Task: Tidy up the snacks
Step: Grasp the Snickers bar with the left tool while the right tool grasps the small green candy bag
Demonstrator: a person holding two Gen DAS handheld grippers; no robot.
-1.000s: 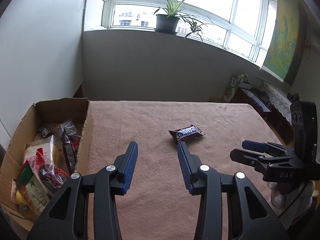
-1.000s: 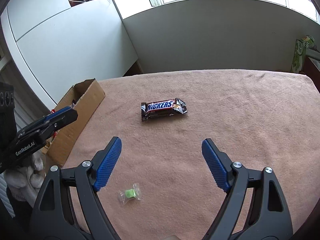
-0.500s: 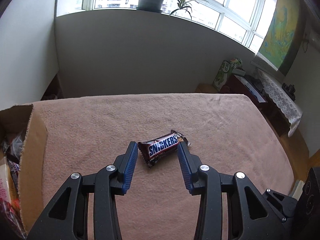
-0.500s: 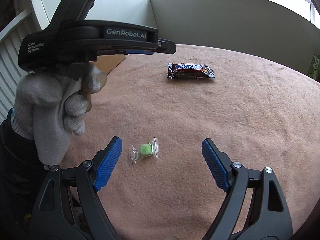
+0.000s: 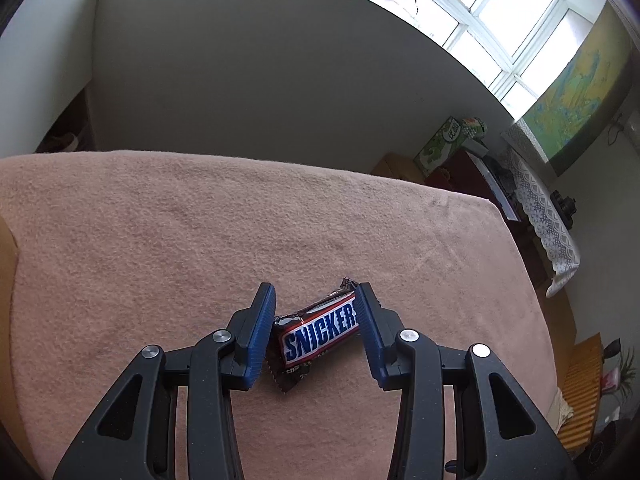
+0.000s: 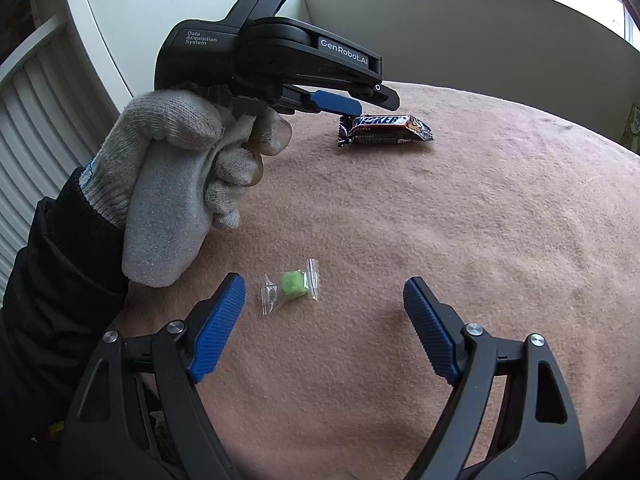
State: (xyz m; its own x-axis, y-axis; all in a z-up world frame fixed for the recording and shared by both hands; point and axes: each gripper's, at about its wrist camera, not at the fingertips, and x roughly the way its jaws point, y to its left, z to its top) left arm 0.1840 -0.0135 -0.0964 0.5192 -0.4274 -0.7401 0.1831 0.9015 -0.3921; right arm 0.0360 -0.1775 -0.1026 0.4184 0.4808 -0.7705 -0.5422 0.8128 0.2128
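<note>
A Snickers bar (image 5: 320, 334) lies slantwise on the pink cloth (image 5: 160, 240). My left gripper (image 5: 315, 296) is open and low over it, one blue finger at each end of the bar, and I see no pad pressing on the wrapper. From the right wrist view, the left gripper (image 6: 340, 106), held by a gloved hand (image 6: 172, 168), reaches over the left end of the Snickers bar (image 6: 384, 130). A small green candy (image 6: 294, 286) in a clear wrapper lies between the fingers of my open right gripper (image 6: 324, 284), closer to its left finger.
A sliver of the cardboard box (image 5: 6, 248) shows at the left edge. The cloth ends at the table's far edge below a grey wall. A green carton (image 5: 452, 140) and a lace-covered cabinet (image 5: 548, 232) stand off the table to the right.
My left gripper has swung away from the box, rightwards and down, until the Snickers bar sits between its fingers. The right gripper has dropped a little towards the green candy, then held still.
</note>
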